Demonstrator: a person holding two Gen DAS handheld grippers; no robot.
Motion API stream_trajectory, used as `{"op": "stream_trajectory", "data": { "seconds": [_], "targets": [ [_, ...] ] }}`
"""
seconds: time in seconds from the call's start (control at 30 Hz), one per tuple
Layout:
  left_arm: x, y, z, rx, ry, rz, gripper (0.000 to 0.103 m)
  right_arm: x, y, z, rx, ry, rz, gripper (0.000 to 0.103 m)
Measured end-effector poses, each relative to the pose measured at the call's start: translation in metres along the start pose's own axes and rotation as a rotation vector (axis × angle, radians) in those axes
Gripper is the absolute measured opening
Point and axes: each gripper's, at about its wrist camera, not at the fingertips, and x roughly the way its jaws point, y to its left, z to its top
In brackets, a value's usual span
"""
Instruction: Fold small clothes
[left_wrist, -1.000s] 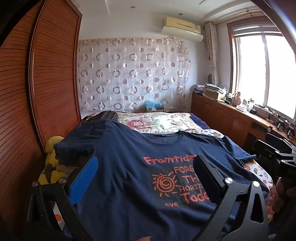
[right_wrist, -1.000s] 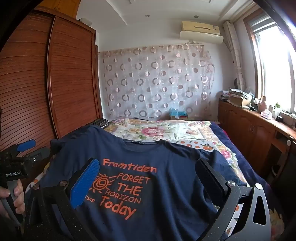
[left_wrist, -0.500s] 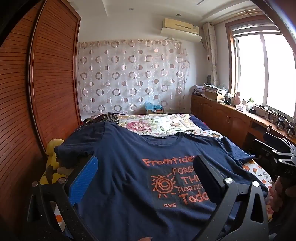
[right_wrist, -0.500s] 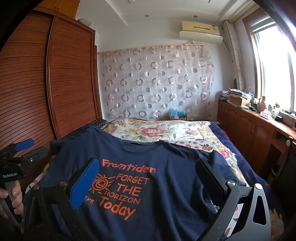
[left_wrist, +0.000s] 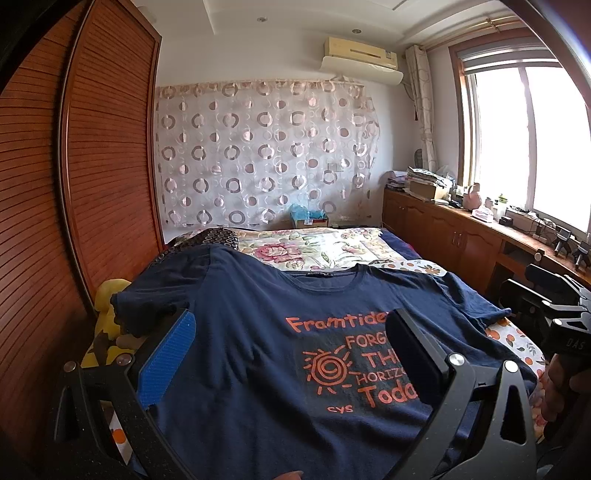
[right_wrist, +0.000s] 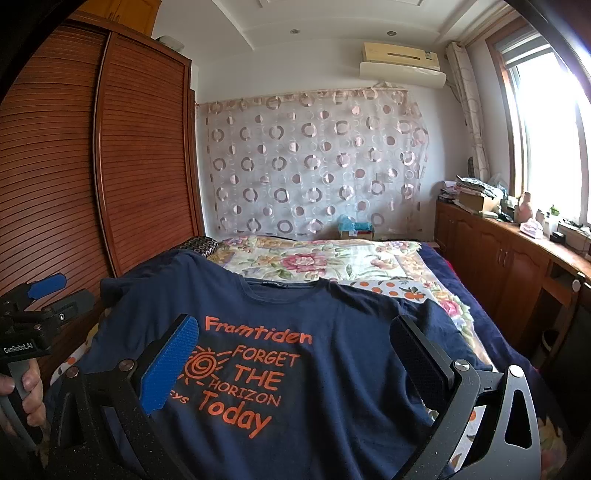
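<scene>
A navy blue T-shirt (left_wrist: 258, 332) with orange lettering lies spread flat, front up, on the bed, collar toward the far end; it also shows in the right wrist view (right_wrist: 332, 332). My left gripper (left_wrist: 291, 332) is open and empty, hovering above the shirt's near left part. My right gripper (right_wrist: 295, 339) is open and empty above the shirt's near right part. Each gripper shows at the edge of the other's view: the right one (left_wrist: 554, 317) and the left one (right_wrist: 40, 299).
The bed (right_wrist: 332, 258) has a floral cover. A wooden wardrobe (left_wrist: 92, 166) stands close on the left. A low wooden cabinet (left_wrist: 461, 236) with clutter runs along the right under the window. A yellow soft toy (left_wrist: 107, 295) lies at the bed's left edge.
Both views have tilted slightly, the shirt sitting a little lower in frame. The shirt lies as before and both grippers stay open.
</scene>
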Motion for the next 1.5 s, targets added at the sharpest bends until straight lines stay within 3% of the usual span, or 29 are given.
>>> {"op": "stream_trajectory", "data": {
  "seconds": [1.5],
  "targets": [
    [-0.007, 0.003, 0.009, -0.002, 0.002, 0.008, 0.103, 0.002, 0.002, -0.001, -0.003, 0.004, -0.011, 0.103]
  ]
}}
